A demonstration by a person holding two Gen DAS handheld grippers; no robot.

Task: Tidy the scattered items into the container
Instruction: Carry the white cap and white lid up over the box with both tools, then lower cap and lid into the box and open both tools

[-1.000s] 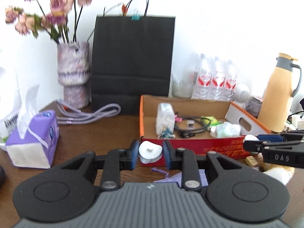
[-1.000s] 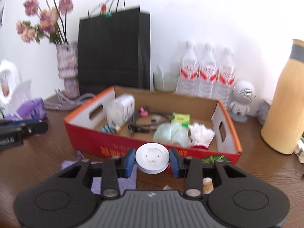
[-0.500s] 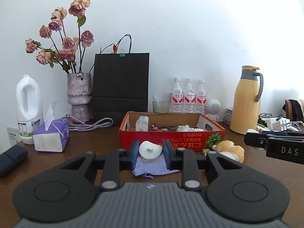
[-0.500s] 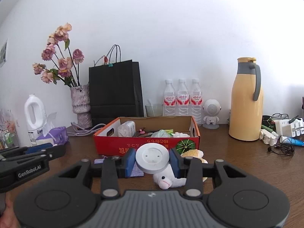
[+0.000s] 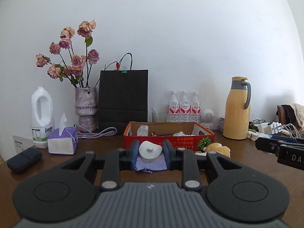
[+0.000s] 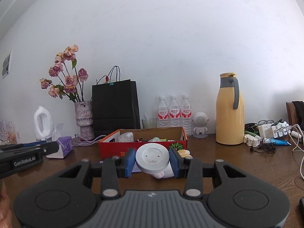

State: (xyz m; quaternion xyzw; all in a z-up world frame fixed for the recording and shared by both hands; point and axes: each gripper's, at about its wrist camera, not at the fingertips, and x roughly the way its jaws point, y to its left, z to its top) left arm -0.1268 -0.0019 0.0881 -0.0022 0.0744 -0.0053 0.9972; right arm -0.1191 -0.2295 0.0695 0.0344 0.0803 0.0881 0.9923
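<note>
Left wrist: L gripper [image 5: 150, 152] fingers clamp white cap [image 5: 149, 151], red box [image 5: 168, 144] behind.

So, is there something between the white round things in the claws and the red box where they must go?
Only low things: a purple cloth and plush toys lie on the table before the red box. Its top is open.

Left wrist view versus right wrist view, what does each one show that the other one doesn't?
Only the left wrist view shows the dark case beside the tissue box and the left gripper shut on a white lump. Only the right wrist view shows the earphones and the right gripper shut on a white disc. Both show the red box, black bag and yellow jug.
</note>
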